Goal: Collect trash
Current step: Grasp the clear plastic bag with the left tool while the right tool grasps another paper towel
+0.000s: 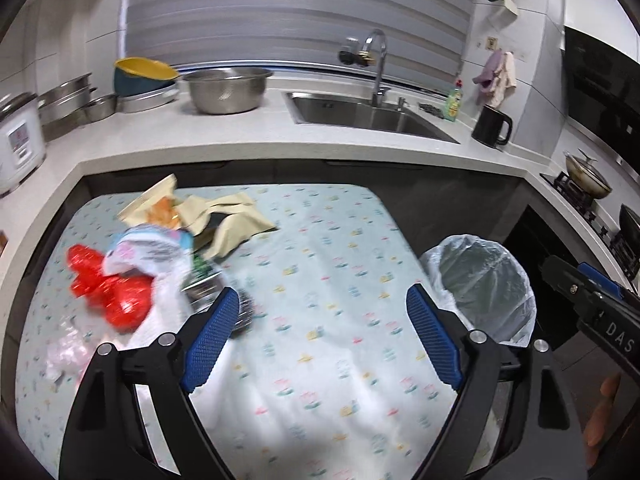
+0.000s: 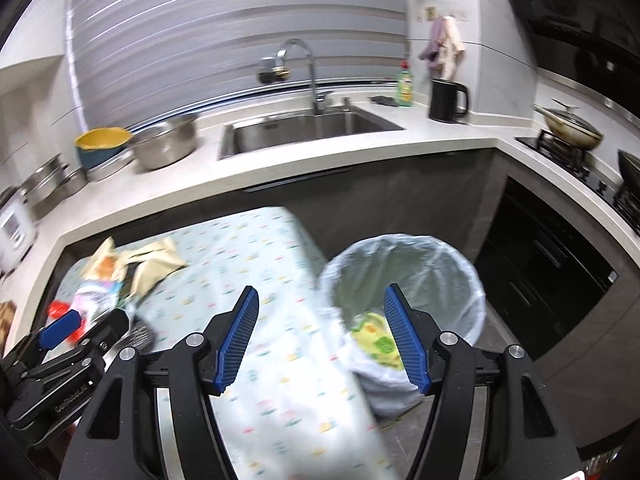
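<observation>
A pile of trash lies at the left of the cloth-covered table [image 1: 328,264]: a red plastic bag [image 1: 108,292], a white printed wrapper [image 1: 148,252], beige paper bags [image 1: 232,220] and an orange snack packet [image 1: 164,210]. The pile also shows in the right wrist view [image 2: 120,276]. My left gripper [image 1: 320,336] is open and empty above the table, right of the pile. A trash bin with a clear liner [image 2: 404,292] stands beside the table's right edge and holds a yellow-green wrapper [image 2: 376,340]. My right gripper [image 2: 320,344] is open and empty above the bin's left rim.
A counter [image 1: 256,136] runs behind with steel bowls [image 1: 226,90], a sink [image 1: 360,114], a black kettle [image 1: 491,126] and a rice cooker [image 1: 18,140]. A stove with pans [image 1: 588,180] is on the right. Dark cabinets [image 2: 540,264] stand behind the bin.
</observation>
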Available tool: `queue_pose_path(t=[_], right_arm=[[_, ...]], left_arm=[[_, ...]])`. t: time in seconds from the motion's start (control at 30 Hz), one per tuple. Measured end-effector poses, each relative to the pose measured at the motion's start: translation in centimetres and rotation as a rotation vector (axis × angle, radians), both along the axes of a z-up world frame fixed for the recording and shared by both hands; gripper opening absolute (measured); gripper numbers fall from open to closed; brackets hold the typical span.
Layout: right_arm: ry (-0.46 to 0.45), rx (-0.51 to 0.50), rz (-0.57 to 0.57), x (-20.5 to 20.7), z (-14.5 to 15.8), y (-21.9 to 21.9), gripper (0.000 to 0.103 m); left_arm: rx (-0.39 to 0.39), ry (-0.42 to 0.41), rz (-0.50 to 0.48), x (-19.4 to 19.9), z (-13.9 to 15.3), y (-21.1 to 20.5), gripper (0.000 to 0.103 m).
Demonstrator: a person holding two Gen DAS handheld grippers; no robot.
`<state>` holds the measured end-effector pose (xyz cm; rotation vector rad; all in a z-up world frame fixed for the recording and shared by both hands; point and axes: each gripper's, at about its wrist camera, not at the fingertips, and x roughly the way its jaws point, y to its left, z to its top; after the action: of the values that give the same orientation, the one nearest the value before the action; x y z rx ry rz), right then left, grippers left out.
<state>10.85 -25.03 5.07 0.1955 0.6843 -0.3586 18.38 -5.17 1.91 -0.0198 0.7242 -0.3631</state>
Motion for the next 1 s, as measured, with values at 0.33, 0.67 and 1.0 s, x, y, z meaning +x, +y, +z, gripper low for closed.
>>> queue_pose_path(t=[0.33,0.67,1.0], right_arm=[[0.048,0.031,0.153,0.6,-2.1,10.2,0.063],[0.118,0.058,0.289,3.4,-5.5,18.6,0.063],[0.181,0.085,0.336,7.7,-9.3,23.4,0.063]], left_arm=[[0.057,0.041,0.168,-0.6,-1.5,11.4,0.082],[0.109,0.097,0.310,0.0,-4.7,21.6,0.082],[0.063,0.193,0.365,2.3,-8.3,26.7,0.082]])
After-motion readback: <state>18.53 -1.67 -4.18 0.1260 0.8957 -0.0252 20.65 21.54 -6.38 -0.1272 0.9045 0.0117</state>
